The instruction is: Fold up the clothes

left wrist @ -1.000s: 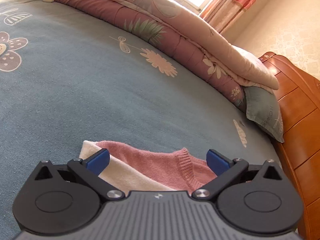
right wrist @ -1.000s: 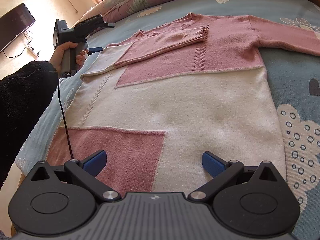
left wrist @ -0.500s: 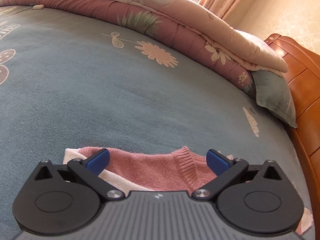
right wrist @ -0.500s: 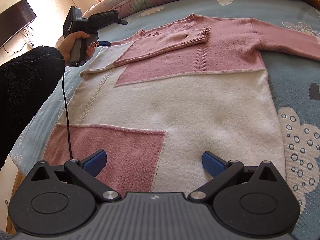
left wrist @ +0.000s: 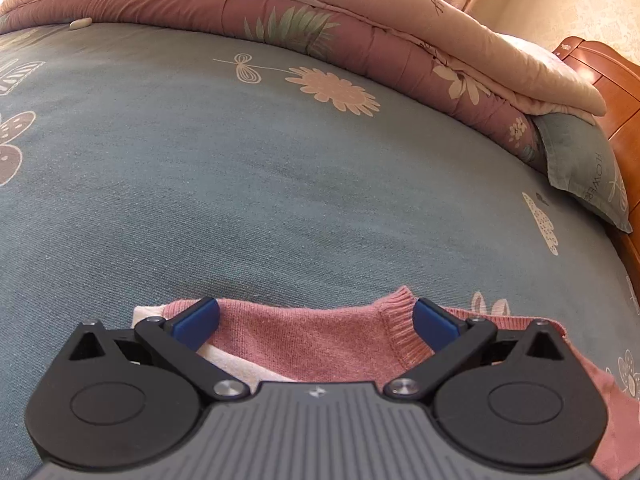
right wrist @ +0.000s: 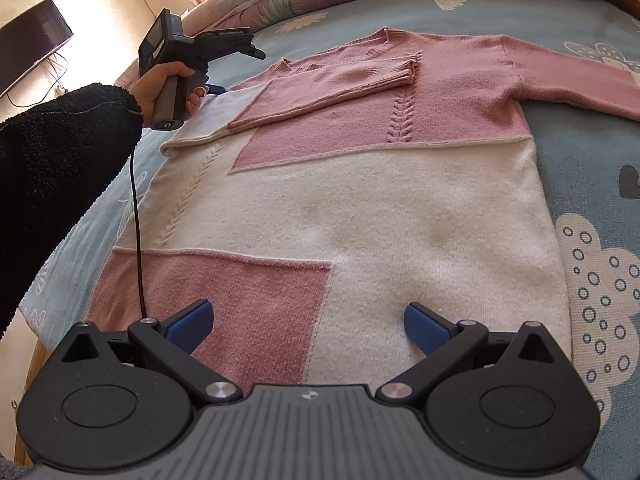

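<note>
Right wrist view: sweater [right wrist: 360, 200] flat beyond open right tongs [right wrist: 309, 326].

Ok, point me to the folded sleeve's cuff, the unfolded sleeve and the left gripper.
folded sleeve's cuff [right wrist: 408, 70]: right wrist view, ribbed end.
unfolded sleeve [right wrist: 576, 80]: right wrist view, mid-length.
left gripper [left wrist: 316, 320]: left wrist view, midway between fingertips.

The left claw [left wrist: 315, 317] is spread wide, its blue fingertips [left wrist: 196, 319] apart above a pink and cream sweater [left wrist: 304, 340] lying on the blue-grey bed [left wrist: 280, 168]. A folded floral quilt [left wrist: 360, 32] lies along the far edge, overlapping a pillow [left wrist: 580, 168] beside the wooden headboard [left wrist: 616, 92].
</note>
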A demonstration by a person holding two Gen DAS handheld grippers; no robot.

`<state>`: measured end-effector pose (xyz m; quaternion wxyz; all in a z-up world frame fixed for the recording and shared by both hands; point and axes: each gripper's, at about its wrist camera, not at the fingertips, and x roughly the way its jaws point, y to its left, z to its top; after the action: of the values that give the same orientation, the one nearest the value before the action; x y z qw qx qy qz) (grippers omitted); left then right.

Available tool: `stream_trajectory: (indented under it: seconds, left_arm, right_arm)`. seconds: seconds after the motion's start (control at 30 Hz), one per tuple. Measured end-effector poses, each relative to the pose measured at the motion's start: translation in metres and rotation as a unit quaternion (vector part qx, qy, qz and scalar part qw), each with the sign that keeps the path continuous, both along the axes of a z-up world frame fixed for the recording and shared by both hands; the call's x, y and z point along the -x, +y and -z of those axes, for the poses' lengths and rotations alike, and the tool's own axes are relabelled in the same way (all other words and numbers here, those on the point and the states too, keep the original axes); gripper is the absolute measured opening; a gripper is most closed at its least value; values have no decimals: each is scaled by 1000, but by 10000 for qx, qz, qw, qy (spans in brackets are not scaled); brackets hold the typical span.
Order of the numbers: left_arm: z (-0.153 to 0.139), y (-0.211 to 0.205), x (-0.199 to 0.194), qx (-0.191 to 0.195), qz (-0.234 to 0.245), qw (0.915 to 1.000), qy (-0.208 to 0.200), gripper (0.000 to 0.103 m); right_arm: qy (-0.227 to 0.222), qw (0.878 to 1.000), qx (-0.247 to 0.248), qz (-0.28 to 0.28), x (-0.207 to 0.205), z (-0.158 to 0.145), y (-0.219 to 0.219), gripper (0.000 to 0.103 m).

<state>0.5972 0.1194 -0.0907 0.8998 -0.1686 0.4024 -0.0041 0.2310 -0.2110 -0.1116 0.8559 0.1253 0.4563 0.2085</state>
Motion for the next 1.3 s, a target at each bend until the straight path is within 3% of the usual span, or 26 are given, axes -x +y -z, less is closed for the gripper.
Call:
stream_trajectory:
  seconds: [0.33,0.47,0.73,0.9,1.0,1.1,1.3]
  left_arm:
    - [-98,-9,74,-467,569,9973,-6,102]
    - [-112,-29,114,-664,1078,9919,-7,102]
    - [-51,-81,177,-1009,1902,9763,235,102]
    - [-3,-96,198,-1465,1896,9705,261,102]
    - [18,-91,207,-1446,1835,9718,312,102]
    - [24,-85,219,-1386,1840,9731,34,102]
    - [21,-85,223,-1413,2034,9688,61,102]
  right_arm:
    - [-82,10000,4,0,5,-4,1,103]
    - [-148,9998,142,-15,8,-2,4,103]
    - [-286,9980,563,-97,10,4,16,103]
    - [-600,9916,1129,-210,17,11,32,103]
    - [-915,9804,1721,-293,27,17,49,103]
    - [-1280,9747,1821,-219,37,23,51,103]
    - [-1388,9744,1770,-41,39,23,51,103]
